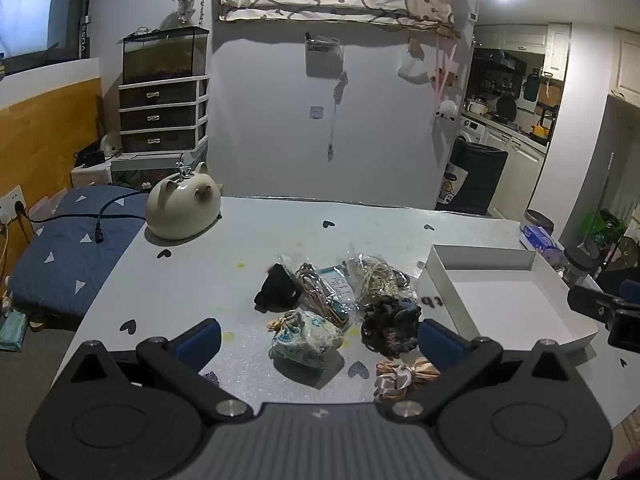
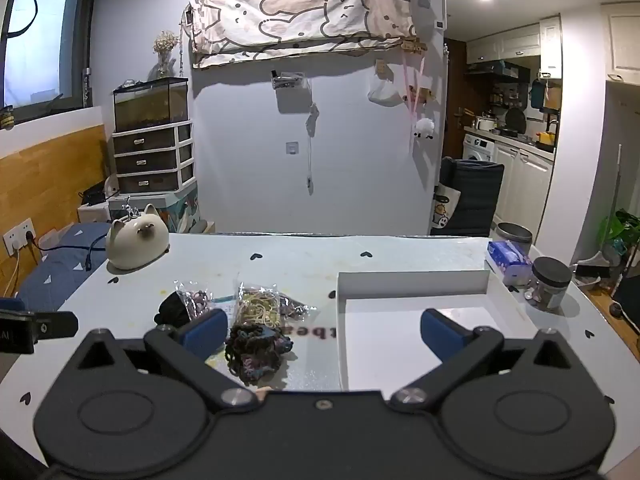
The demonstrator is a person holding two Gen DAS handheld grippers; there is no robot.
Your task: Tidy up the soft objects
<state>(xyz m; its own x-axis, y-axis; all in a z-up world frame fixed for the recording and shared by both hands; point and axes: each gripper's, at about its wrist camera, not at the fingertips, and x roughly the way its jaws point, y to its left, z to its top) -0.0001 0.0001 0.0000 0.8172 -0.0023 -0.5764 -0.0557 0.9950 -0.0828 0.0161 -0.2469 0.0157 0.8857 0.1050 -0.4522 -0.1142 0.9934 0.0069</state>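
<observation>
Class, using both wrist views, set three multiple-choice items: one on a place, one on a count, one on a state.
1. The cream cat-shaped ceramic pot stands at the table's
A. far left corner
B. near right corner
C. centre

2. Drawers in the white-framed drawer unit:
A. one
B. three
C. five

3. The shallow white cardboard tray is
A. full of scrunchies
B. lidded
C. empty

Answers: 1 A, it sits beyond the pile, by the blue bedding. 2 B, three handled fronts are stacked. 3 C, only bare white floor shows; both tongs, left and right, are open and hold nothing.
</observation>
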